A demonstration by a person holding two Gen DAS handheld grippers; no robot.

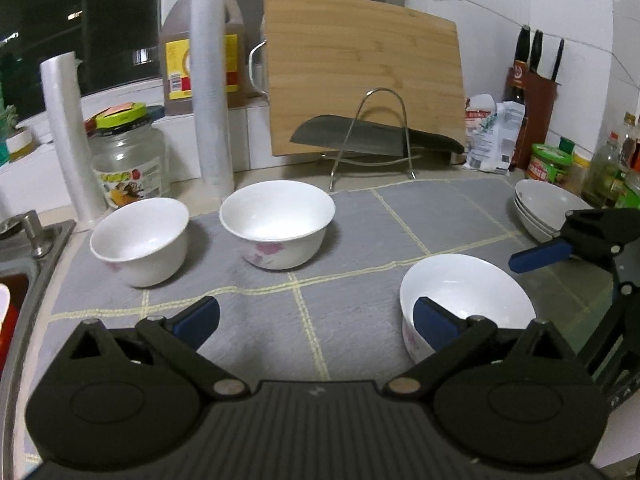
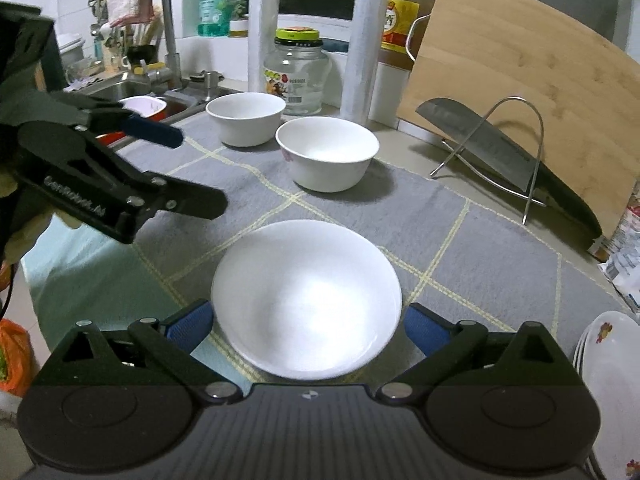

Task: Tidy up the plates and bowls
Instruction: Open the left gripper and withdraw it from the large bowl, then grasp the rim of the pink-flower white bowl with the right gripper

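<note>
Near bowl (image 2: pixel 306 298): plain white inside, upright, empty; a pink flower print is seen on its outer wall in the left wrist view. Set on the grey checked mat (image 2: pixel 460 232) on the worktop.
Middle bowl (image 1: pixel 277 224): white, pink flower print on the side, upright, empty, placed further back on the mat.
Far bowl (image 1: pixel 140 240): white, upright, empty, placed left of the middle bowl, near the sink (image 1: pixel 24 264); the two are apart, not touching.
Plates (image 1: pixel 548 208): white stack at the right end of the worktop, flower print seen on a rim in the right wrist view.
Right gripper (image 2: pixel 306 326): jaws spread wide, nothing held. Near bowl is framed between the blue pads (image 2: pixel 190 326), one pad on each side of it; contact cannot be told.
Left gripper (image 1: pixel 316 318): jaws spread wide, nothing held, bare mat between them. Near bowl is seen just behind the right-hand pad, outside the jaws.
Backdrop: cutting board (image 1: pixel 360 72) leaned at the wall, cleaver (image 1: pixel 360 136) on a wire stand (image 1: pixel 384 136), glass jar (image 1: pixel 128 160) beside two film rolls (image 1: pixel 210 80).
</note>
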